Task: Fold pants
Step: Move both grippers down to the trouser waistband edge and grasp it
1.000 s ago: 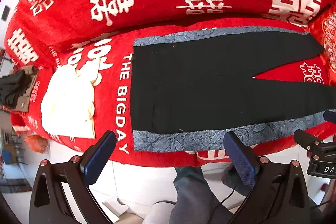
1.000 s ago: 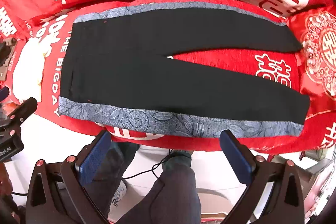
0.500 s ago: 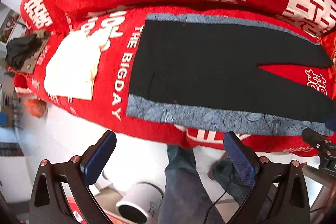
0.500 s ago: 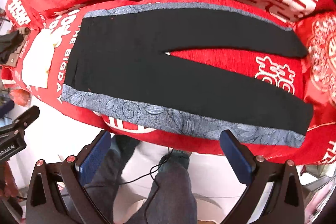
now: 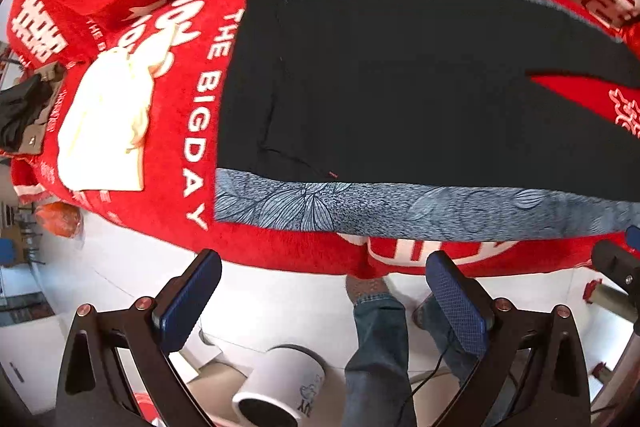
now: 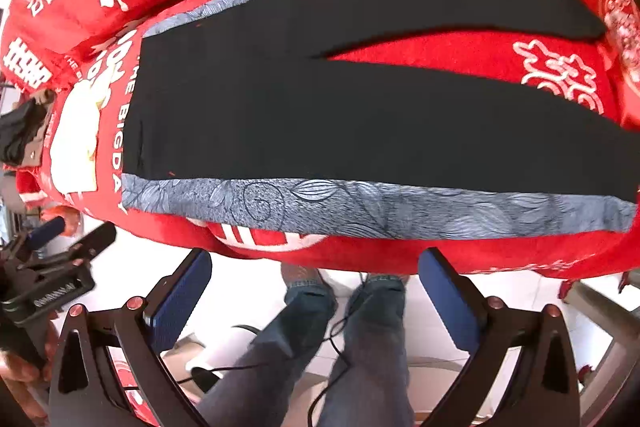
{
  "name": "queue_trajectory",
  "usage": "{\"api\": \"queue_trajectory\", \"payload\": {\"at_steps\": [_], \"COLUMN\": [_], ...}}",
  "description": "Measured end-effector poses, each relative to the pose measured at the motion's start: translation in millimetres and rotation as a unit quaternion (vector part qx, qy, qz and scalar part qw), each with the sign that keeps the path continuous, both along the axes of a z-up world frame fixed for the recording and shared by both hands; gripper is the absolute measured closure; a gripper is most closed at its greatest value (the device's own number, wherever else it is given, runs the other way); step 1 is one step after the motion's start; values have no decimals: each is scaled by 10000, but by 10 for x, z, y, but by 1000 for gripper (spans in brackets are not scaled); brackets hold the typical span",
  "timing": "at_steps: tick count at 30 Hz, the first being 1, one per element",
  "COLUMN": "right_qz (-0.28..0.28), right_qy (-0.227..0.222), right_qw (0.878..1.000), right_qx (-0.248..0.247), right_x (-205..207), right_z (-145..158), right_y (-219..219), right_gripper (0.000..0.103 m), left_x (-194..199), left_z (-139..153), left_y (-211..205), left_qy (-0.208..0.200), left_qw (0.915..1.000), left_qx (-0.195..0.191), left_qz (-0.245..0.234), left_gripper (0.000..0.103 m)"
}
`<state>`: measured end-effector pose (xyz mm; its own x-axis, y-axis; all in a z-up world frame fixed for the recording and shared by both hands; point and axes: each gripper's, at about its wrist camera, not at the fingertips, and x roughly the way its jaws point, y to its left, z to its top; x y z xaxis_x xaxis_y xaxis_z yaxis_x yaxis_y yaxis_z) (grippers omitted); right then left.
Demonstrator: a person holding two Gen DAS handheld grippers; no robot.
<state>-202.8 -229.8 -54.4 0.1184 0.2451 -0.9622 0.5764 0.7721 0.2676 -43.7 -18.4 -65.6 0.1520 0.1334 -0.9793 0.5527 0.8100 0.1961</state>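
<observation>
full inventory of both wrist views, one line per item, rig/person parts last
pants: 1, black with grey-blue floral side stripes, spread flat on the sofa seat, legs apart
sofa cover: 1, red with white characters and "THE BIGDAY" lettering, under the pants
cream cloth: 1, cream, folded on the seat beyond the waistband
dark bundle: 1, black, at the sofa's far end; blurred
orange item: 1, orange, floor by that end; unclear
white cup: 1, white with a dark inside, lying on the floor
cable: 1, black, trailing by the legs
legs: 2, blue jeans, standing before the sofa
left tongs: 1, black with blue pads, open, empty
right tongs: 1, same, open, empty
</observation>
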Motion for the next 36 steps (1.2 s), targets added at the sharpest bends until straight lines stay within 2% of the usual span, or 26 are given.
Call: {"api": "queue_trajectory", "payload": {"at_steps": [7, 14, 18, 20, 22, 25, 27, 28, 30, 31, 32, 36], "right_qz": [-219, -317, -250, -288, -437, -705, -821, -896, -1069, -1157, -1235, -1451], "right_qy": [-15, -214, -483, -753, -1046, -1309, -1387, -1422, -1452, -1470, -1508, -1715], "right_qw": [9997, 9988, 9973, 9936, 9851, 9688, 9614, 9575, 9502, 9449, 9380, 9168], "right_qx": [63, 321, 501, 791, 1291, 1982, 2228, 2346, 2543, 2688, 2867, 3301], "right_x": [76, 143, 196, 207, 192, 154, 143, 143, 132, 130, 133, 133], "right_z": [-346, -560, -617, -652, -740, -956, -1089, -1171, -1334, -1419, -1493, -1656], "right_y": [188, 370, 464, 499, 523, 590, 638, 652, 667, 675, 687, 770], "right_gripper": [0, 0, 0, 0, 0, 0, 1, 5, 15, 24, 28, 34], "left_x": [126, 238, 300, 348, 417, 482, 499, 500, 495, 493, 492, 474], "left_z": [-417, -650, -654, -642, -666, -750, -808, -847, -930, -964, -995, -1054], "left_y": [151, 226, 315, 417, 578, 807, 882, 923, 983, 1002, 1019, 1083], "left_qy": [137, 152, 135, 243, 605, 844, 913, 963, 1106, 1163, 1213, 1360], "left_qw": [9998, 9997, 9975, 9919, 9773, 9596, 9550, 9523, 9470, 9454, 9439, 9369], "left_qx": [9, -142, -692, -1218, -1964, -2536, -2665, -2733, -2842, -2864, -2884, -3010], "left_qz": [-106, -84, 91, 257, 519, 881, 934, 957, 1008, 1034, 1056, 1144], "left_gripper": [0, 0, 0, 0, 0, 0, 0, 0, 0, 0, 0, 0]}}
